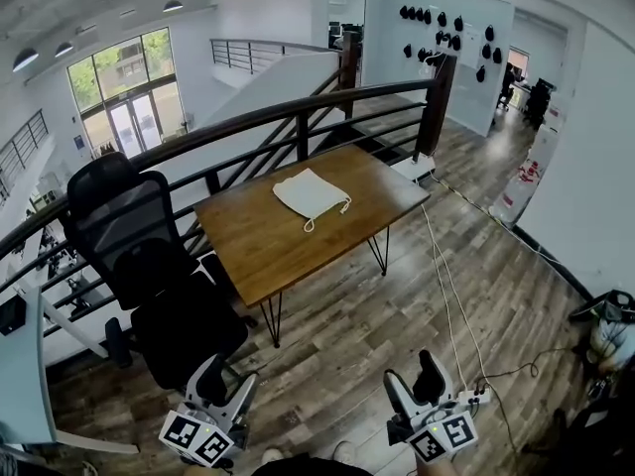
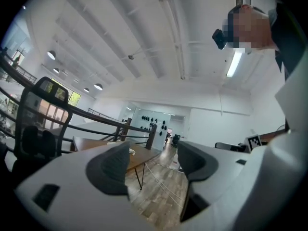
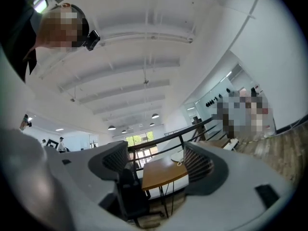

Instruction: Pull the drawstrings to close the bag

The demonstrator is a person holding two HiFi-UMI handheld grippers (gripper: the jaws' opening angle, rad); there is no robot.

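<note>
A white drawstring bag (image 1: 311,194) lies flat on the wooden table (image 1: 268,241), its cord (image 1: 335,211) trailing off its near right side. Both grippers hang low at the bottom of the head view, well short of the table and over the wood floor. My left gripper (image 1: 226,383) is open with nothing between its jaws. My right gripper (image 1: 415,375) is open and empty too. In the left gripper view, the gripper (image 2: 153,159) looks level toward the table (image 2: 142,154). In the right gripper view, the gripper (image 3: 156,154) frames the table (image 3: 161,173) and the bag (image 3: 178,156).
A black office chair (image 1: 134,241) stands left of the table, close to my left gripper. A dark railing (image 1: 298,117) runs behind the table. Cables (image 1: 451,305) and a power strip (image 1: 474,397) lie on the floor at the right. A white desk (image 1: 20,365) edges in at far left.
</note>
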